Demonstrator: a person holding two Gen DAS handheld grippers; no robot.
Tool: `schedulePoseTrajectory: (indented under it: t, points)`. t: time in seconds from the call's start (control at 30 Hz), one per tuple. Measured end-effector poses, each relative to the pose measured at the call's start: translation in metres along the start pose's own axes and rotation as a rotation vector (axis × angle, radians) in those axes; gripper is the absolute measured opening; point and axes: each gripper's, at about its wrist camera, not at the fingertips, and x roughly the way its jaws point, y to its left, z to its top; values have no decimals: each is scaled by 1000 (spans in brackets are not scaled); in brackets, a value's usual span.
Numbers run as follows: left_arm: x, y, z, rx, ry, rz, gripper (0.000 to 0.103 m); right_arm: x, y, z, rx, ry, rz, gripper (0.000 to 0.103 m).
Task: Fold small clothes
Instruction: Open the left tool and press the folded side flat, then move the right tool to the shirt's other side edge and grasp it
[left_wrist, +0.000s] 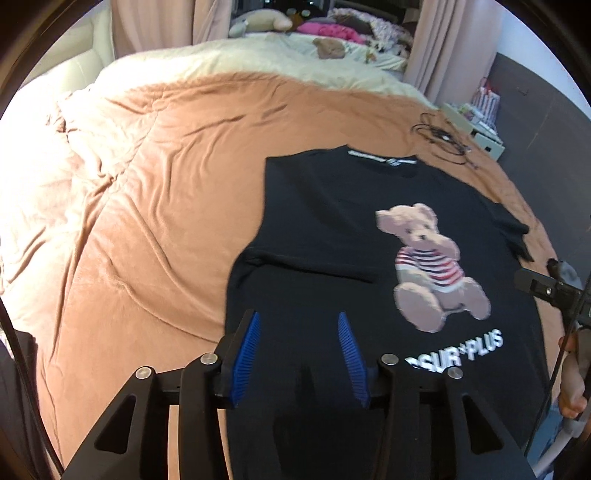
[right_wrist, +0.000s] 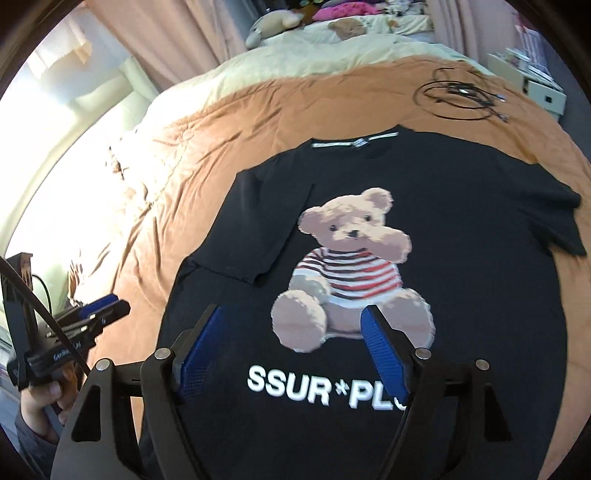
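Both grippers (left_wrist: 299, 317) (right_wrist: 291, 310) are black, with ribbed blue jaws and silver screws.

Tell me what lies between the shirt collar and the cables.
Only bare orange blanket separates the collar from the cables, shown clearest in the right wrist view.

To your left of the t-shirt (left_wrist: 332, 229) the orange blanket (left_wrist: 147, 206) lies wide and bare, rumpled only by low folds, so you can sweep a gripper across it freely. Beyond the collar, a loose tangle of black cables (right_wrist: 461, 98) sits on the blanket near the bed's far right corner, well apart from the shirt, and it could snag you there. Past them stand white boxes (right_wrist: 539, 86) off the bed's edge. Plush toys (right_wrist: 273, 24) and bedding crowd the far end. Your two grippers hover apart from each other, both spread wide over the hem.
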Motion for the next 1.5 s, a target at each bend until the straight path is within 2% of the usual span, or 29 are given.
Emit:
schedulePoseTrajectory:
  t: [0.2, 0.5, 0.6, 0.8, 0.93, 1.07, 1.5]
  points:
    - [-35, -30, -15, 13, -29, -17, 47, -54, -9, -17, 24, -48, 8, 75]
    - [-84, -60, -55, 18, -53, -18, 47, -121, -5, -59, 28, -108, 27, 75]
    - [-94, -65, -67, 24, -56, -16, 47, -139, -8, -73, 39, -125, 9, 75]
    - [-103, -78, -77, 33, -79, -45, 47, -166, -28, -81, 57, -155, -49, 75]
    - [-95, -87, -63, 32, -84, -60, 47, -172, -48, -69, 69, -166, -79, 75]
    - [-79, -97, -44, 40, -85, -75, 47, -163, -74, -57, 99, -180, -70, 75]
    - [20, -117, 40, 52, -54, -86, 47, -103, -171, 2, 179, -167, -117, 75]
